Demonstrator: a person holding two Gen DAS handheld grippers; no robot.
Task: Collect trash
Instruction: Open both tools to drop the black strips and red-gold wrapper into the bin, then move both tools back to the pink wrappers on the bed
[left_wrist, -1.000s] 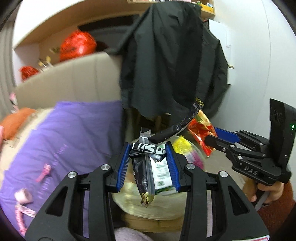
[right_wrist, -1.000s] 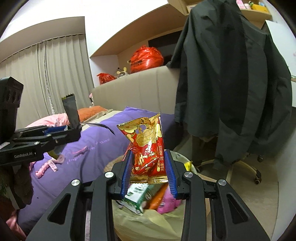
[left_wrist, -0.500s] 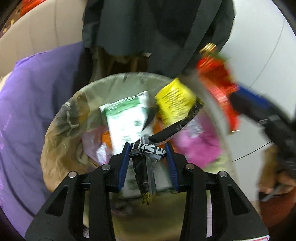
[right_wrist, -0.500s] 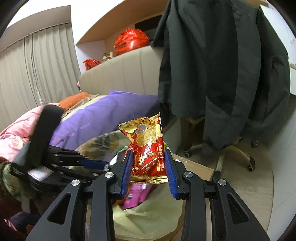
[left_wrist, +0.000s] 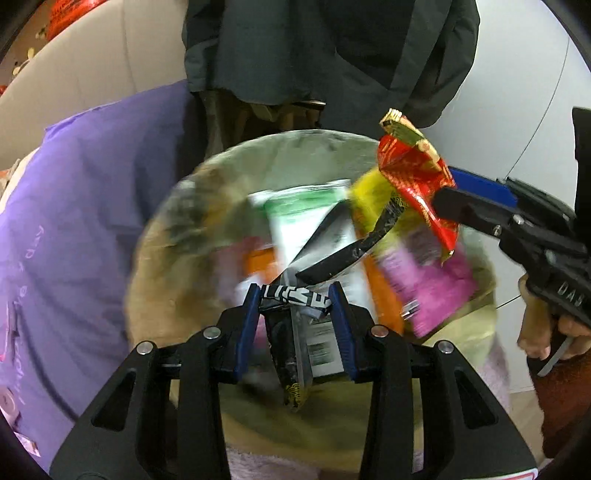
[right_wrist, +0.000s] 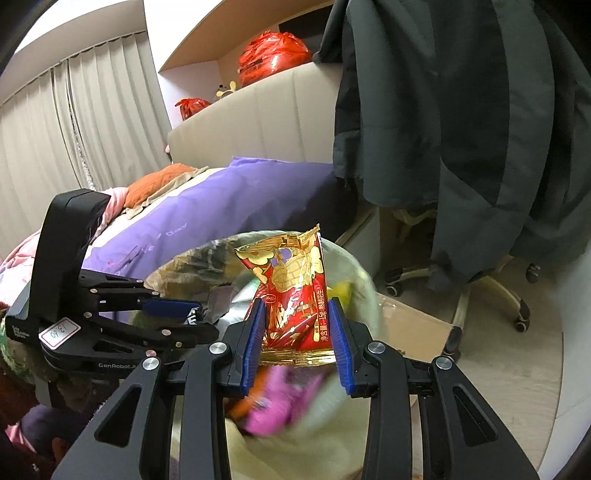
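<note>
My left gripper (left_wrist: 294, 295) is shut on a black wrapper (left_wrist: 334, 258) and holds it over the open trash bin (left_wrist: 229, 170), which is lined with a pale bag and holds several wrappers. My right gripper (right_wrist: 297, 319) is shut on a red and gold snack packet (right_wrist: 293, 295) above the bin's right side. The packet (left_wrist: 413, 177) and the right gripper (left_wrist: 476, 206) also show in the left wrist view. The left gripper (right_wrist: 181, 314) shows at the left of the right wrist view.
A bed with a purple cover (left_wrist: 74, 229) lies left of the bin. A dark jacket (right_wrist: 461, 110) hangs over an office chair (right_wrist: 491, 291) behind it. A flat cardboard piece (right_wrist: 417, 328) lies on the floor to the right of the bin.
Both grippers have come down over the bin, each still holding its wrapper. The left view has tipped from the room down into the bin.
</note>
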